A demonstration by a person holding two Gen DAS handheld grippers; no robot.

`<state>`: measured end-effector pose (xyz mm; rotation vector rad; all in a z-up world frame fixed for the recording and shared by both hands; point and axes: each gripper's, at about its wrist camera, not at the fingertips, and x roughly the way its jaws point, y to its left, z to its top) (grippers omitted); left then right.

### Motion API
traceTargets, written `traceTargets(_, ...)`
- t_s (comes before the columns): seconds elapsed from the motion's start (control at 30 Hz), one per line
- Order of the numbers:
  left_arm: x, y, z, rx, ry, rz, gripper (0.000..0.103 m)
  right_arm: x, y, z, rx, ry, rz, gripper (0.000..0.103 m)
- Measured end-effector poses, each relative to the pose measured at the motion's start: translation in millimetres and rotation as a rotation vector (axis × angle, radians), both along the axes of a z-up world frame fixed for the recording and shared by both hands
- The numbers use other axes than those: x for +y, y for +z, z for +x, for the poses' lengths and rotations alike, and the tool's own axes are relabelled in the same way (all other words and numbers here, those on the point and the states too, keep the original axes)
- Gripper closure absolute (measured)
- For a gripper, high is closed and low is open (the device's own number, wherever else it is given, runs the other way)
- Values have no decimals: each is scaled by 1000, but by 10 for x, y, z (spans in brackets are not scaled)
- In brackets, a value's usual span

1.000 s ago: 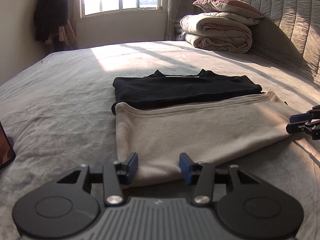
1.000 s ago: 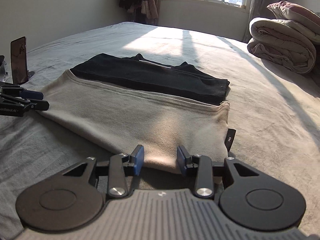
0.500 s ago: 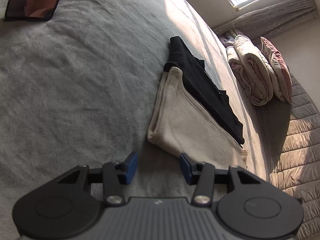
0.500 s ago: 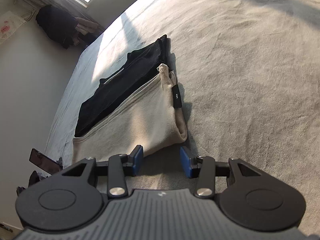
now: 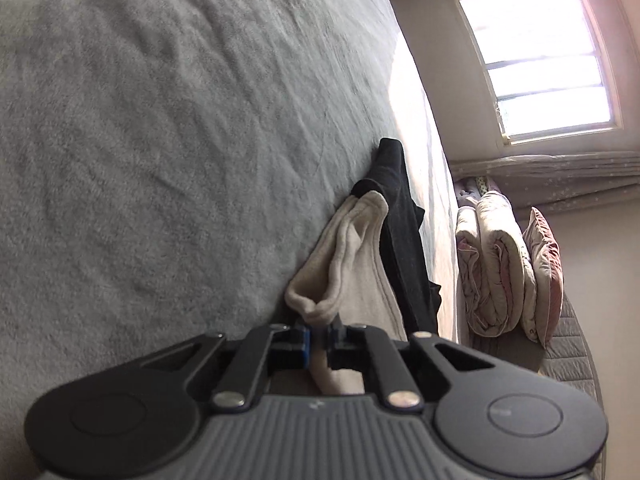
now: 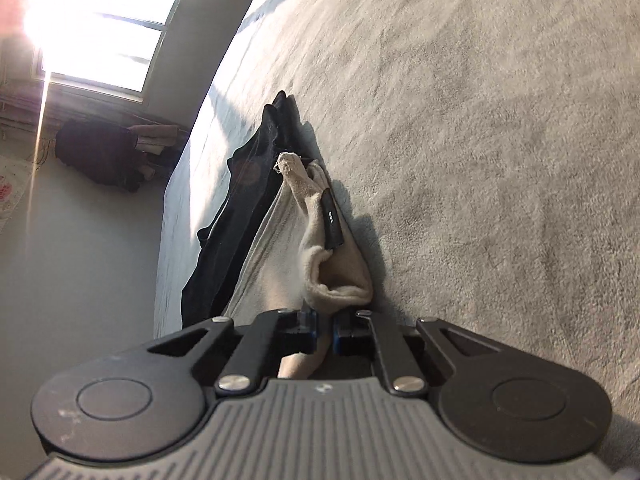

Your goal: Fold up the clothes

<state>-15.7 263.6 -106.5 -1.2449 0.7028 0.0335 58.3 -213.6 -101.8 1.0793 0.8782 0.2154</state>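
Note:
A beige garment [image 5: 352, 264] lies folded on the grey bed [image 5: 160, 120], and a black garment [image 5: 400, 216] lies folded along its far side. My left gripper [image 5: 318, 330] is rolled on its side, and its jaws are closing on one near corner of the beige cloth, pads pressing the bunched fabric. In the right wrist view the right gripper [image 6: 325, 322], also rolled, is closing on the other near corner of the beige garment [image 6: 288, 248], with cloth pinched between its pads. A black tag [image 6: 332, 220] sticks out at that end, beside the black garment [image 6: 240, 200].
A folded quilt with a pillow [image 5: 496, 272] is stacked by the padded headboard [image 5: 572, 360]. A bright window [image 5: 540, 60] is on the far wall. Dark clothes [image 6: 100, 156] hang near it. Grey bedcover [image 6: 480, 160] spreads wide on both outer sides.
Both grippers rolled onto their sides, moved in to the beige garment's near corners and went from open to closed on the cloth, which now bunches up at each corner.

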Motion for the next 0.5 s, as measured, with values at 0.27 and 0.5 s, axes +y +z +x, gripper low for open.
traceTargets(0.27, -121, 285, -241, 19, 122, -70, 98, -101, 292, -146, -64, -19, 22, 94)
traceTargets(0.5, -102, 518, -511, 60, 95, -27, 98, -217, 429, -388, -36, 14, -5, 95)
